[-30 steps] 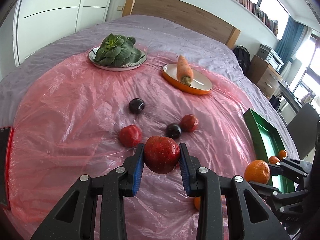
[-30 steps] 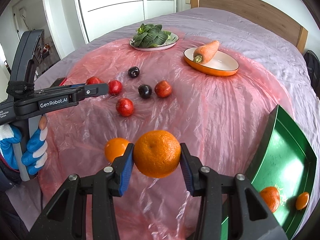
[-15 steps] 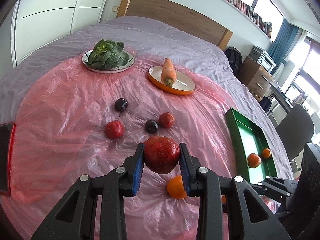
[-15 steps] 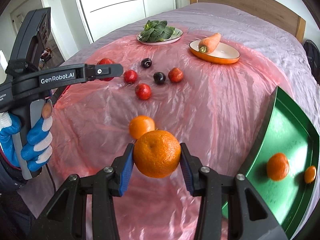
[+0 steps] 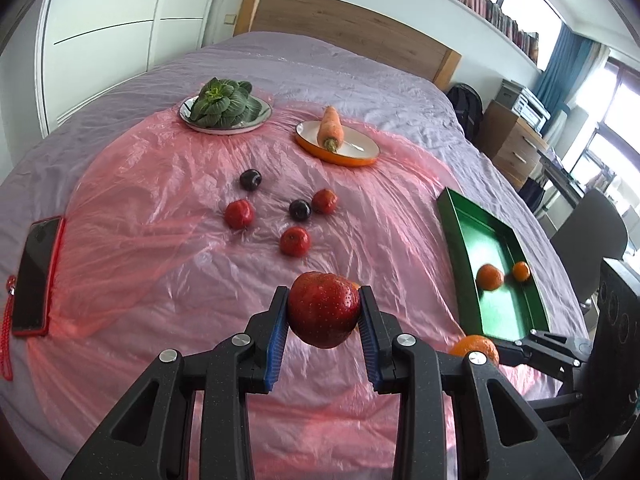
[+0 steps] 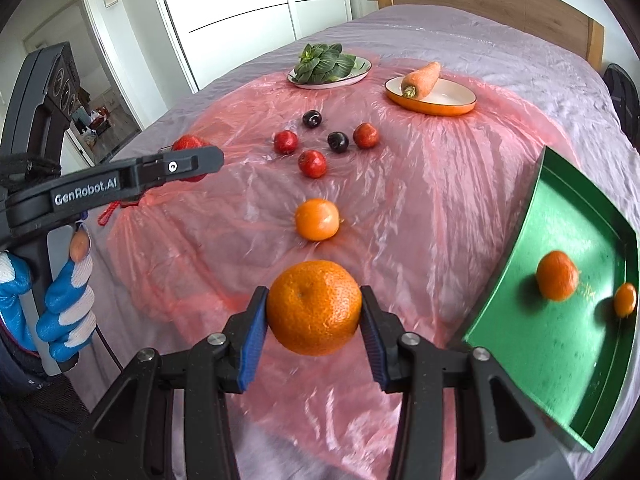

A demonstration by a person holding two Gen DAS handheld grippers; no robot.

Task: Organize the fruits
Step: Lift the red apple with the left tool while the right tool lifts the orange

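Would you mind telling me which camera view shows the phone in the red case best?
The left wrist view: the phone lies fully visible at the sheet's left edge, screen up. In the right wrist view, the left gripper hides it; only its red cord shows.

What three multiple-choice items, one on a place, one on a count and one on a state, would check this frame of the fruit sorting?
1. Where does the carrot lie?
A. in the green tray
B. on the orange-rimmed plate
C. on the phone

2. How many oranges lie in the green tray?
A. none
B. two
C. four

3. What is the left gripper doing?
A. standing open over bare plastic
B. clamping a red fruit
C. clamping the leafy greens

Answers: 1 B, the carrot rests on the orange-rimmed plate, beside the plate of greens. 2 B, one larger orange and one smaller orange sit on the tray's floor. 3 B, both blue pads press the sides of the red fruit, which hangs clear of the pink plastic sheet.
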